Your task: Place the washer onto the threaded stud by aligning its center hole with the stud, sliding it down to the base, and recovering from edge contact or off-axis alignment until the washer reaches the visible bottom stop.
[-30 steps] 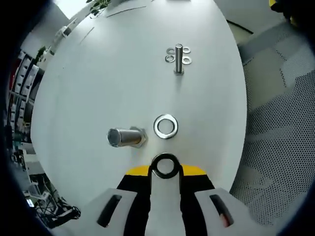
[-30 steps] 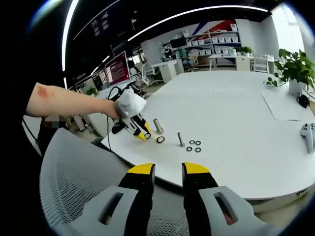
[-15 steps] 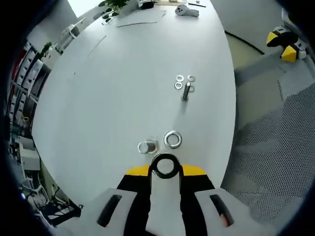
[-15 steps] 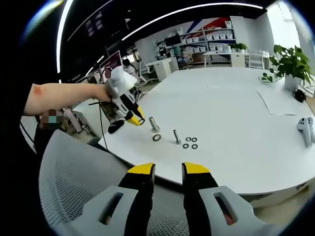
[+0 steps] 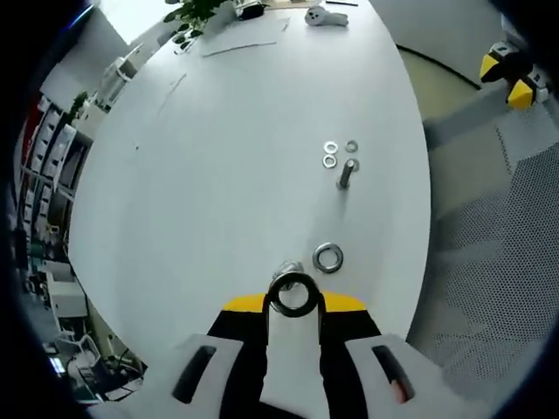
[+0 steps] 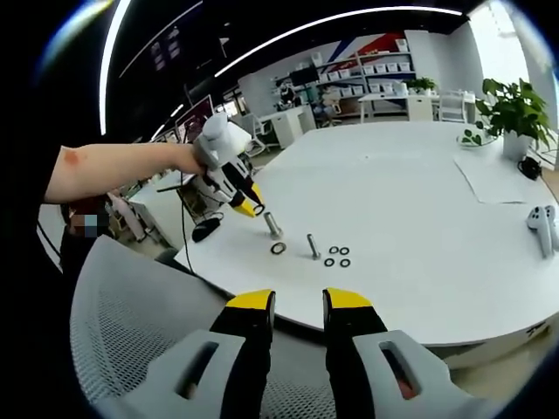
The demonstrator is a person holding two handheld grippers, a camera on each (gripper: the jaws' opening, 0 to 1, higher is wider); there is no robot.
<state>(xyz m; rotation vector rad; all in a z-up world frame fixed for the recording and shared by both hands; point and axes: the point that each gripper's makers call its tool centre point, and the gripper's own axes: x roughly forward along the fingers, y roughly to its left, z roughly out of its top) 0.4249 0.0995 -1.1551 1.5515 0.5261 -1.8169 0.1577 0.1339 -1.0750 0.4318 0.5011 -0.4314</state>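
Note:
My left gripper (image 5: 293,301) is shut on a steel washer (image 5: 293,294), held flat at its yellow tips. Just beyond the washer stands the large threaded stud (image 5: 286,270), seen almost end-on and partly hidden by the washer. In the right gripper view a person's hand holds the left gripper (image 6: 253,208) tilted just above and left of the stud (image 6: 272,225); the washer is too small to make out there. A second large washer (image 5: 327,257) lies on the white table (image 5: 218,157) right of the stud. My right gripper (image 6: 293,305) is open and empty over a chair, well short of the table.
A thinner stud (image 5: 346,173) stands farther off with three small washers (image 5: 330,154) around it. The table's rounded edge (image 5: 419,218) runs close on the right, with a mesh chair (image 5: 498,262) beyond. A white controller (image 6: 546,227) and a plant (image 6: 515,113) sit at the far right.
The left gripper with its washer has moved over the large stud, which now shows end-on just past the washer instead of off to the left. The right gripper stayed put.

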